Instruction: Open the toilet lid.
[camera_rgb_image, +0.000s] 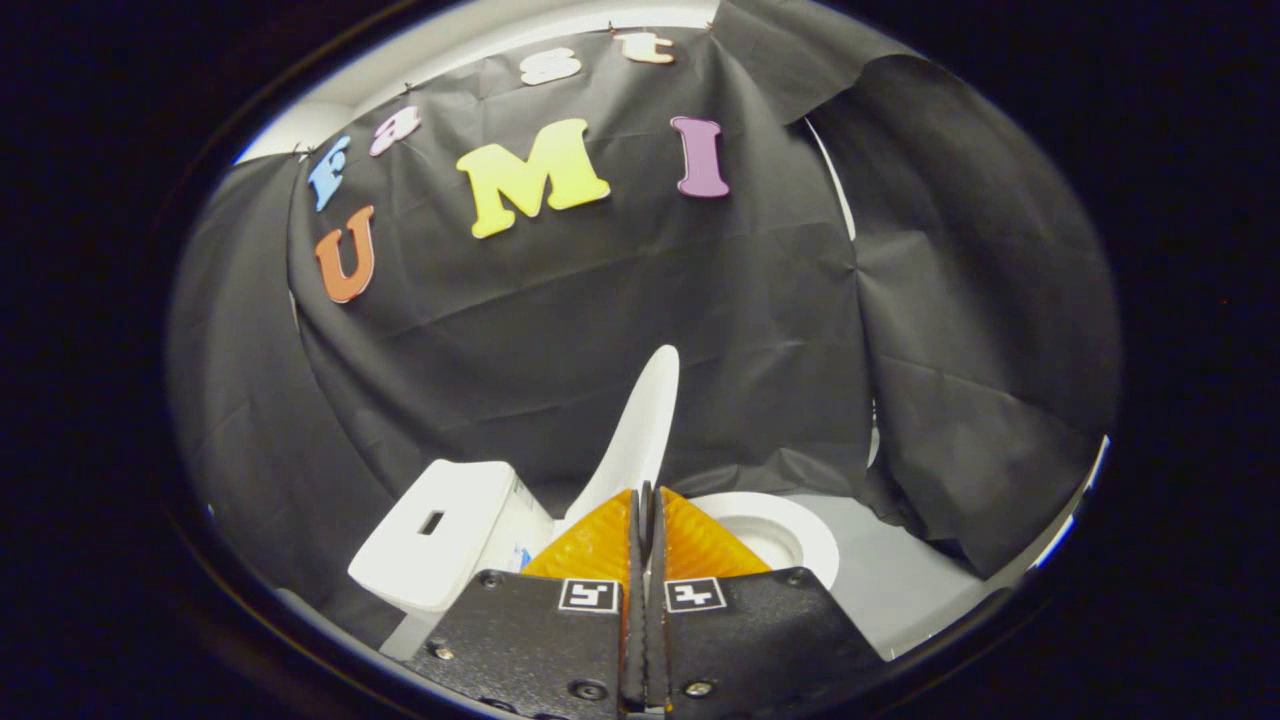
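A small white toilet stands on a pale floor ahead of me. Its lid (645, 420) is raised, seen edge-on, and leans back toward the tank (440, 530), which has a small dark slot on top. The round seat and bowl (800, 525) lie uncovered beside the lid. My gripper (645, 492) is shut, its fingers pressed together with nothing visible between them. Their tips sit just in front of the lid's lower part and hide its base and the near part of the bowl.
The black cloth wall hangs close behind and around the toilet, with a loose fold (960, 420) drooping beside the bowl. A strip of pale floor (900, 590) shows beyond the bowl.
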